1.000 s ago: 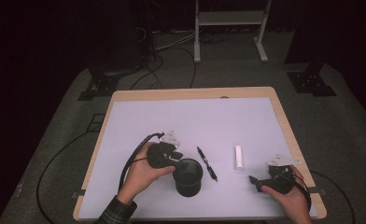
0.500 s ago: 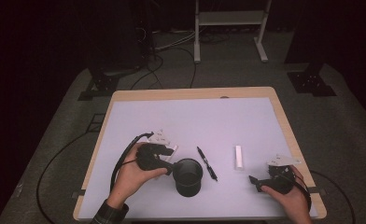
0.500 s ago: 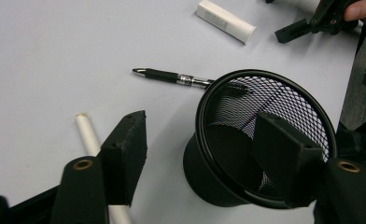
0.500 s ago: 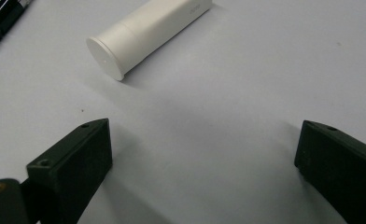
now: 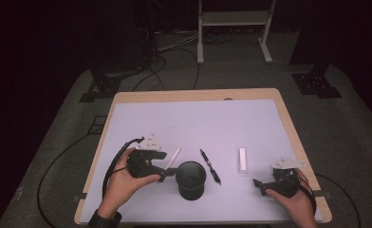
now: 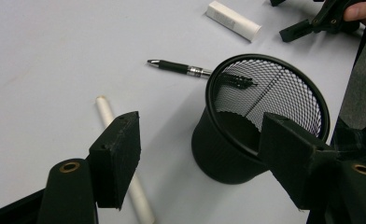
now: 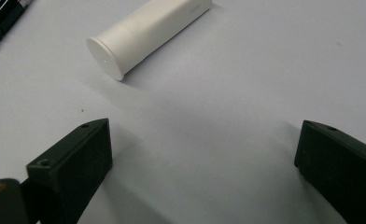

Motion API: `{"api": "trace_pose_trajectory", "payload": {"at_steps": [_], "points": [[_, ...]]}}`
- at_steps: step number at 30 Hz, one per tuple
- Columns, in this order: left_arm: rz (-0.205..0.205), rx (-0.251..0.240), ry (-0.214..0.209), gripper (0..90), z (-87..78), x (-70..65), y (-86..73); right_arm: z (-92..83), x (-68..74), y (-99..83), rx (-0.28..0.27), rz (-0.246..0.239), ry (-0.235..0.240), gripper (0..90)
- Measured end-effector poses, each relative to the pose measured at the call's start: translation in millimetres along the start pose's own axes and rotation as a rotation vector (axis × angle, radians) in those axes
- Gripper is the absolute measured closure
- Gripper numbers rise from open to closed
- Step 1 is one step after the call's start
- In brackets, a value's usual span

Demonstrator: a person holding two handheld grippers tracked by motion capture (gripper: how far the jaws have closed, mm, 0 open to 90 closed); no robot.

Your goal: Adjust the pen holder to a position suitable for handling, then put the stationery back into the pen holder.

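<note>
Lavender tabletop (image 5: 193,118): L gripper (image 5: 167,170) just opened beside mesh cup (image 5: 190,179), R gripper (image 5: 260,186) wide.

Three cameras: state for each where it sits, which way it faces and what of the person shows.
High view: above the person's side, looking forward and down at the table; both forearms show.
Left gripper view: rides the left gripper, facing the mesh cup; fingertips show at the top right corner.
Right gripper view: rides the right gripper, facing the white tube.
Shared: black pen.
</note>
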State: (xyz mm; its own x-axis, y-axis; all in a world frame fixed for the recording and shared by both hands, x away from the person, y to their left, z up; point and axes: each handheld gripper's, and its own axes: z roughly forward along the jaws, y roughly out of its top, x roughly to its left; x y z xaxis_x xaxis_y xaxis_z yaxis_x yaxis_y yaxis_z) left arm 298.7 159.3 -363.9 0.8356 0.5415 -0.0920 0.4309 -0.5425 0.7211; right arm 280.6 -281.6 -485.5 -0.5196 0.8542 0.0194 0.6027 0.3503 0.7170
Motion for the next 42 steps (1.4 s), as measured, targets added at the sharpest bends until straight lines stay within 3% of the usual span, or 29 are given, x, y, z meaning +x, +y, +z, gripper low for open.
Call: {"api": "trace_pose_trajectory", "payload": {"at_steps": [20, 31, 42], "points": [[-0.04, 0.01, 0.076, 24.2, -13.8, 13.1, -42.5, 0.0, 0.0, 0.0, 0.0, 0.0, 0.0, 3.0], [-0.069, 0.044, 0.132, 17.3, -14.3, 23.6, -67.2, 0.0, 0.1, 0.1, 0.001, 0.0, 0.0, 3.0], [-0.069, 0.065, 0.179, 14.8, -11.3, 32.1, -86.7, 0.0, 0.2, 0.2, 0.001, 0.001, 0.0, 3.0]]}}
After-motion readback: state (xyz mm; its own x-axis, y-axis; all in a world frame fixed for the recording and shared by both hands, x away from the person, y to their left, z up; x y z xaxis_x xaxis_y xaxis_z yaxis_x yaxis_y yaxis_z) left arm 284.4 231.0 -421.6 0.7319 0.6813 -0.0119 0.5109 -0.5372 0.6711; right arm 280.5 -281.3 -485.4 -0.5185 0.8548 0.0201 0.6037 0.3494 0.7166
